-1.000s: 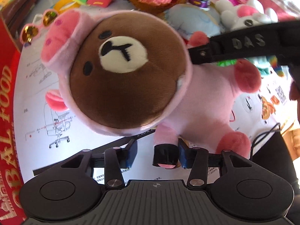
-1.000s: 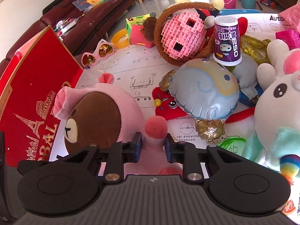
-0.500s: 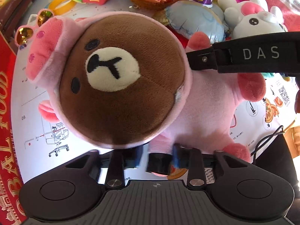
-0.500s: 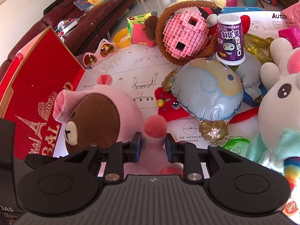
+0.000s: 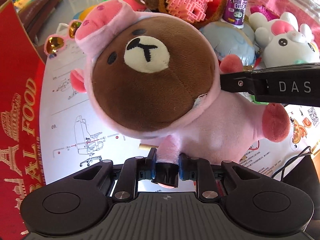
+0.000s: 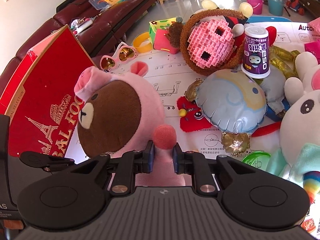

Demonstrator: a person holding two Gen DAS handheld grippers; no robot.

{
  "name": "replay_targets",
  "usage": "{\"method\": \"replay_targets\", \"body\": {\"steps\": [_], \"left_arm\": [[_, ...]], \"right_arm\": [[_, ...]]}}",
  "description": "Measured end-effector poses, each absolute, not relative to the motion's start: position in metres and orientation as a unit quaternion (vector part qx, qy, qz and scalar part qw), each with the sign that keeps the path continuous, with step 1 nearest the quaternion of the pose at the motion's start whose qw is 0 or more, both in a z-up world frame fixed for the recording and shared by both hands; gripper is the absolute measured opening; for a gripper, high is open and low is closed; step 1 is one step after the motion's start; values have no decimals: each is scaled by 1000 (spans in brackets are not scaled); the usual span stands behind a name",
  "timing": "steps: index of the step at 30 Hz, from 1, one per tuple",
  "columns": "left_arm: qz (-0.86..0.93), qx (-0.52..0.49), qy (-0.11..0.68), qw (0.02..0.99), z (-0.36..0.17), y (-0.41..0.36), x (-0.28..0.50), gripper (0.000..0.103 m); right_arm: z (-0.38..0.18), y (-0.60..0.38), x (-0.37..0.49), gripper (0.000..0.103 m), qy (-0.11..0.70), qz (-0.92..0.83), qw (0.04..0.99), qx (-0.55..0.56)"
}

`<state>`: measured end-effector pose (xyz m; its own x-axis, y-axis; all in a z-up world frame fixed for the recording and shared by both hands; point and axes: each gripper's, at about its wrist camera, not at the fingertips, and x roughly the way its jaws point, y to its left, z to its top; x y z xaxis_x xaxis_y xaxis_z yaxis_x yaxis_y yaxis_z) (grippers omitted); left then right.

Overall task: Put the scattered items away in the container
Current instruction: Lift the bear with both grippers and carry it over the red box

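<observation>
A brown-faced bear plush in a pink pig suit is held up above the white instruction sheet. My left gripper is shut on one of its pink limbs. My right gripper is shut on another limb with a red tip; it shows in the left wrist view as a black arm beside the plush's head. The plush hangs next to the red box, which stands at the left. The box's inside is hidden.
A pile of toys lies to the right: a pink block pig face, a purple cup, a blue foil balloon, a white unicorn plush. Heart sunglasses lie near the box. A sofa stands behind.
My left gripper closed on the plush's limb. Both grippers lifted the plush and carried it left toward the red box; its head now tilts more upright.
</observation>
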<state>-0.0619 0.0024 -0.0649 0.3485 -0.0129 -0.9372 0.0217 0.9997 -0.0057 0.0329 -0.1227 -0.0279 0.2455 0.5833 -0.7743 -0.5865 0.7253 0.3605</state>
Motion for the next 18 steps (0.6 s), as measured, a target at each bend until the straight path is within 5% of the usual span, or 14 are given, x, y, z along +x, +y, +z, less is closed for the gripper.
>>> {"method": "replay_targets", "body": {"steps": [18], "left_arm": [[11,20,515,857,-14,0,-69,19]], "right_arm": [[23,-134,17,21,430,383,818,11]]}}
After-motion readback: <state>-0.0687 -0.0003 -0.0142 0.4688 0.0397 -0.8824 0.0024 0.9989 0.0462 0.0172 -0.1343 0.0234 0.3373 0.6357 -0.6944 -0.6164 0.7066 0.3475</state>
